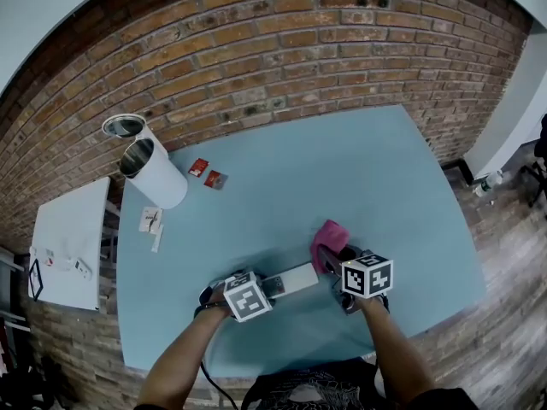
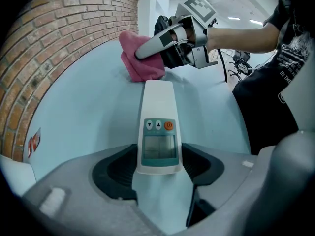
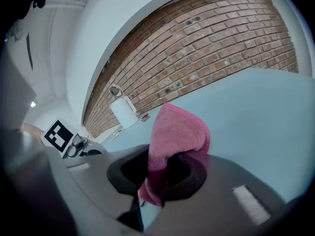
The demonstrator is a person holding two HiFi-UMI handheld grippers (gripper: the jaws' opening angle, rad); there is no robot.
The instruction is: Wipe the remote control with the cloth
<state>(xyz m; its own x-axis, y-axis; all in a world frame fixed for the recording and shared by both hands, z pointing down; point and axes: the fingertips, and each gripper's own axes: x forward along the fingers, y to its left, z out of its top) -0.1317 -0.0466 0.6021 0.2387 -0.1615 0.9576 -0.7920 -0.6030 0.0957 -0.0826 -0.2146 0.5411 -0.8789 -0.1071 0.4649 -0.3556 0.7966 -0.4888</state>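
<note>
Left gripper view: left claw pinches the remote control (screen up) on the bench; right claw clamps the cloth.

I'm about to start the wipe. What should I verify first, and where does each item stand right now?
1. Left gripper clamped on the remote control: ok.
2. Right gripper pinching the cloth: ok.
3. Remote control's buttons and screen facing up: ok.
4. Cloth touching the remote control's far end: cannot tell; it sits right by it.
5. White canister and red packets away from the wipe path: ok.
</note>
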